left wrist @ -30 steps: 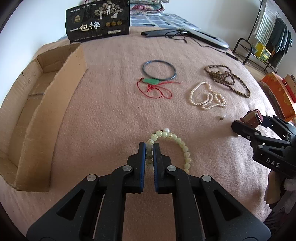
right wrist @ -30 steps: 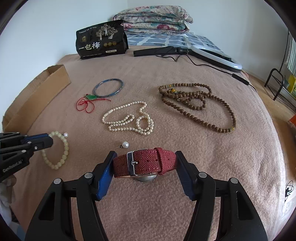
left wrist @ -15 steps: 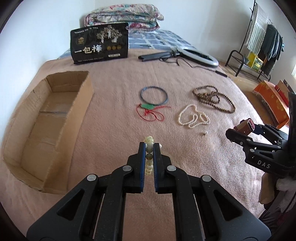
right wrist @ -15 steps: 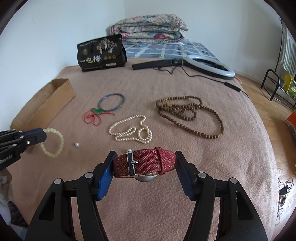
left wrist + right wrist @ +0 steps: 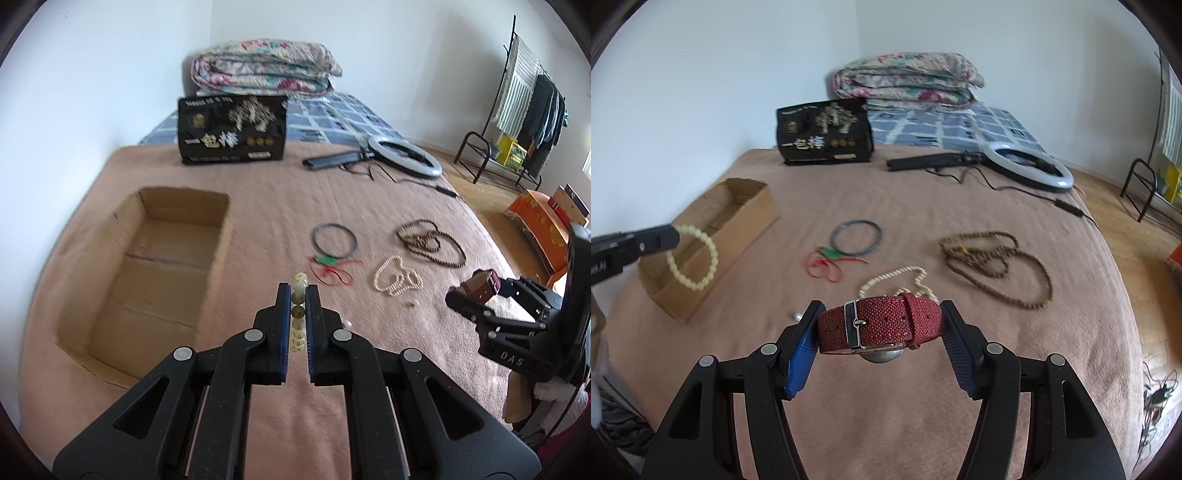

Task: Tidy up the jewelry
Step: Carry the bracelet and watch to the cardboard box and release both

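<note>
My left gripper [image 5: 298, 291] is shut on a pale green bead bracelet [image 5: 299, 314] and holds it in the air beside the open cardboard box [image 5: 162, 266]. The right wrist view shows the bracelet [image 5: 696, 258] hanging from the left gripper [image 5: 670, 236] in front of the box [image 5: 735, 218]. My right gripper [image 5: 881, 314] is shut on a red-strapped watch [image 5: 881, 325], held above the blanket. On the blanket lie a blue bangle [image 5: 335, 240], a green pendant on red cord [image 5: 328, 266], a pearl necklace [image 5: 395, 277] and a brown bead necklace [image 5: 428, 240].
A black printed bag [image 5: 232, 131] stands at the back. A ring light with its cable [image 5: 402, 157] lies at the back right. A loose pearl [image 5: 415, 303] lies near the pearl necklace. Folded quilts [image 5: 266, 70] are stacked against the wall.
My left gripper has lifted the bead bracelet off the blanket and risen higher, nearer the box. My right gripper has also risen with the watch still in it.
</note>
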A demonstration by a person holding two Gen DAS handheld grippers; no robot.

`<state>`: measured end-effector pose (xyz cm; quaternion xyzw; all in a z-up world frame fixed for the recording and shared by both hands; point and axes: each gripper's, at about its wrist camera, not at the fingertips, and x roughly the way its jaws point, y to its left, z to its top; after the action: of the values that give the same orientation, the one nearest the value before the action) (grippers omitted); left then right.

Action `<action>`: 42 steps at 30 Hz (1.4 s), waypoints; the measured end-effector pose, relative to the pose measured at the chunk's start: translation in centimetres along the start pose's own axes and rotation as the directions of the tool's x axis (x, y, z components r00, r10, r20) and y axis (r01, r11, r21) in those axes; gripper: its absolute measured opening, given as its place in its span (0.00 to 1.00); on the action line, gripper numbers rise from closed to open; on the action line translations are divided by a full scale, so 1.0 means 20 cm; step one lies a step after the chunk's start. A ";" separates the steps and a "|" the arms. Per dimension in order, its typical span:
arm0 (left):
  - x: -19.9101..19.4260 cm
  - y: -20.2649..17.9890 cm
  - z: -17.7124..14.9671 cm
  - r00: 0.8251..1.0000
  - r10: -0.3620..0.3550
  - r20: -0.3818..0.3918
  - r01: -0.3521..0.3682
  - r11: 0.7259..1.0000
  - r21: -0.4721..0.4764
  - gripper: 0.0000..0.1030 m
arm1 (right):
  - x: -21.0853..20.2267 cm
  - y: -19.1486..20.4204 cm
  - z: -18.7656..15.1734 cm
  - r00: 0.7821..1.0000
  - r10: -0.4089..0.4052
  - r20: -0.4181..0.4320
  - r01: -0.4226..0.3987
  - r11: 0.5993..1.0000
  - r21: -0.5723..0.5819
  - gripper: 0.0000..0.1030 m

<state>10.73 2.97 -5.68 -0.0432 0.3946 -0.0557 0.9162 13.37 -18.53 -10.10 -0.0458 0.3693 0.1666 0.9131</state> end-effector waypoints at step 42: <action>-0.05 0.90 0.03 0.982 0.182 -0.050 -0.188 0.955 -0.227 0.05 | 0.41 0.95 0.43 0.975 0.217 -0.046 -0.222 0.954 -0.200 0.60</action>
<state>11.66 21.04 -6.84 -0.1116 0.4137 0.0759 0.9004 18.09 3.40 -8.67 -0.0997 0.3636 0.3034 0.8751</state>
